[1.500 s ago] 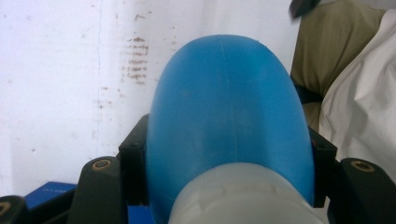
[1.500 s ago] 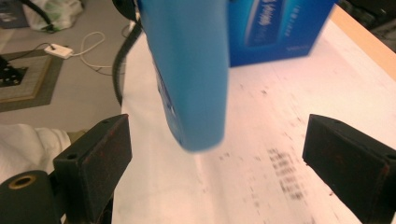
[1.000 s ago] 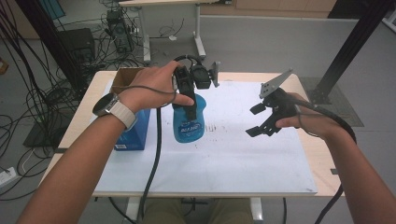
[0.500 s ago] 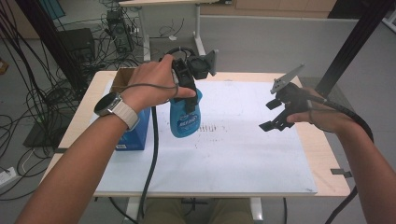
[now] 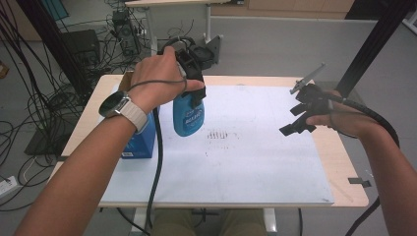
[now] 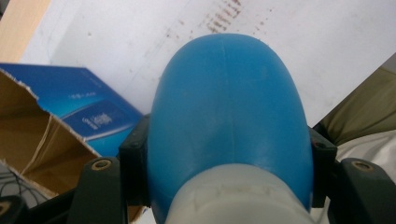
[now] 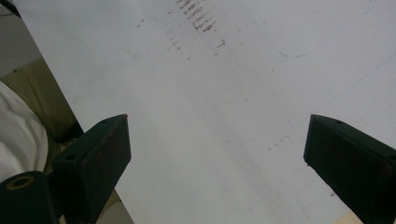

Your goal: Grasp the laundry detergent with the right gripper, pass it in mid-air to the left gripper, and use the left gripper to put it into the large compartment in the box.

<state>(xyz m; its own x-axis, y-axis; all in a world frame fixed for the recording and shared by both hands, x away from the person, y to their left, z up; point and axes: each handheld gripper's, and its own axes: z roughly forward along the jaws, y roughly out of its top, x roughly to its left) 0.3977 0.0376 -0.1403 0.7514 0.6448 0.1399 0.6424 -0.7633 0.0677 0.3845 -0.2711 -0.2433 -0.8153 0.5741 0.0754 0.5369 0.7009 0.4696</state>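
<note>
The white sheet (image 5: pixel 236 167) lies bare between the grippers; a blue carton (image 5: pixel 142 140) blocks its left edge.

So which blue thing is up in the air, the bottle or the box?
The blue bottle. The left gripper is clamped on its neck and holds it above the white sheet, while the blue box sits on the table beside it.

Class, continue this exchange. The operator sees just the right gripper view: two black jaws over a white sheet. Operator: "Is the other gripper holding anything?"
Observer: Yes, the left gripper is clamped on a blue bottle, just below its white cap.
Operator: Anything beside it?
Observer: An open blue box, at the table's left edge.
Operator: And where is mine?
Observer: The right gripper is above the table's right side; its jaws have just been opening, with nothing between them.
</note>
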